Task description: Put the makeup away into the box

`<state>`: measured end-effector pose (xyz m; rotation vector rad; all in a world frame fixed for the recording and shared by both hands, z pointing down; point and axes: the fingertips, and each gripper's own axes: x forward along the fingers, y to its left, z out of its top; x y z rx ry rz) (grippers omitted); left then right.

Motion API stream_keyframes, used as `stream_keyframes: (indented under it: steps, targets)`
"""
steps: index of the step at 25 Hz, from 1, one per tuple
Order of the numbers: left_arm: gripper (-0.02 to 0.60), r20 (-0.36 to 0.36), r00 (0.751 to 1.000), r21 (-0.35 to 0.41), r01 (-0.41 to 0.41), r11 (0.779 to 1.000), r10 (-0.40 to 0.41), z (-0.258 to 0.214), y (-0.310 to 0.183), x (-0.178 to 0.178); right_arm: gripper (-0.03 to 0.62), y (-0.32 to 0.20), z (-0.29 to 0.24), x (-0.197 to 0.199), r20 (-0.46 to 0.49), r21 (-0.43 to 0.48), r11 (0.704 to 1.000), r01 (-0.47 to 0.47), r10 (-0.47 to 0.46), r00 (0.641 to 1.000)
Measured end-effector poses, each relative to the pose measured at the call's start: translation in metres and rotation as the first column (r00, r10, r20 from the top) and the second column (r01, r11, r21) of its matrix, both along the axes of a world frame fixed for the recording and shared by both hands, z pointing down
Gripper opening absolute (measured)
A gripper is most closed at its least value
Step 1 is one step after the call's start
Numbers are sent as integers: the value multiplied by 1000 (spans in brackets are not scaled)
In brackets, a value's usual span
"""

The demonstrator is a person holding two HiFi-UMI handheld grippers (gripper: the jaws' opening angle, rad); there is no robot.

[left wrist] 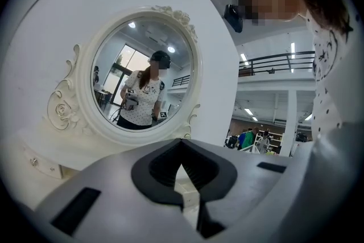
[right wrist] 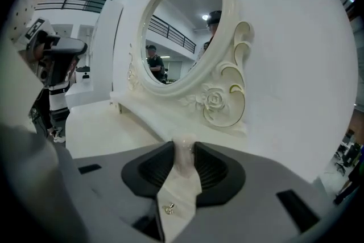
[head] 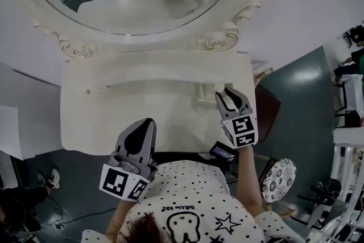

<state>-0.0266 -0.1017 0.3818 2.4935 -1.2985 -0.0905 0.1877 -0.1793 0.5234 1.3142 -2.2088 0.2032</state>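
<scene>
While right gripper [head: 224, 95] fingers pinch a small pale makeup item [right wrist: 185, 152] over the desk [head: 114, 116], far right, left gripper [head: 147, 127] fingers closed, empty; no box seen, stowing prob. not yet done.

The small pale thing [right wrist: 185, 157] pinched at the right gripper's [head: 225, 94] jaw tips was too blurred to identify.

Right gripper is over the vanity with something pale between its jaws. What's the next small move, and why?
Probably ease the right gripper down, jaws kept closed: the pale makeup sits pinched between its pads, over a white knobbed panel, likely the box. Whether that is open isn't clear, so don't release yet.
</scene>
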Motion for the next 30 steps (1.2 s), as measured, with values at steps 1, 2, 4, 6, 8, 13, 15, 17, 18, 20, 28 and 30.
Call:
stream_keyframes:
  steps: [1,2,4,6,8,13,15,17,18,20,28,30]
  targets:
    - [-5,0,1000,-2,2,1000,-2,0,0,-1,120,-1,5,-1,-12,-9,1000,13,-13,1000]
    - [-5,1,1000,-4,3,1000,-3,1,0,-1,120,-1,10,-1,-26,-16,1000,26,-27,999]
    - [-5,0,1000,-8,5,1000,-5,1,-1,-2,120,-3,18,-1,-57,-31,998,47,-49,997]
    - [-5,0,1000,-12,7,1000,-7,2,-1,-4,120,-3,26,0,-76,-53,997,60,-64,995]
    - [-5,-2,1000,-13,6,1000,-6,2,-1,-5,121,-3,34,0,-94,-75,995,70,-76,993]
    - [-5,-2,1000,-11,3,1000,-3,3,1,-6,123,-5,49,3,-129,-107,992,69,-83,988]
    - [-5,-2,1000,-12,2,1000,-2,3,1,-7,124,-7,51,3,-129,-113,991,72,-86,988]
    - [-5,-3,1000,-12,-1,1000,1,3,3,-6,126,-7,52,4,-127,-117,990,75,-89,988]
    - [-5,-4,1000,-12,-3,1000,2,2,3,-6,129,-8,53,3,-127,-120,990,78,-93,988]
    - [-5,-6,1000,-7,-6,1000,6,0,2,-5,136,-8,55,3,-135,-127,988,87,-104,985]
    - [-5,-22,1000,-5,-6,1000,6,-4,6,-2,145,-8,62,2,-157,-155,980,121,-146,977]
    - [-5,-24,1000,0,-5,1000,5,-5,5,-1,146,-10,62,1,-157,-156,978,139,-163,974]
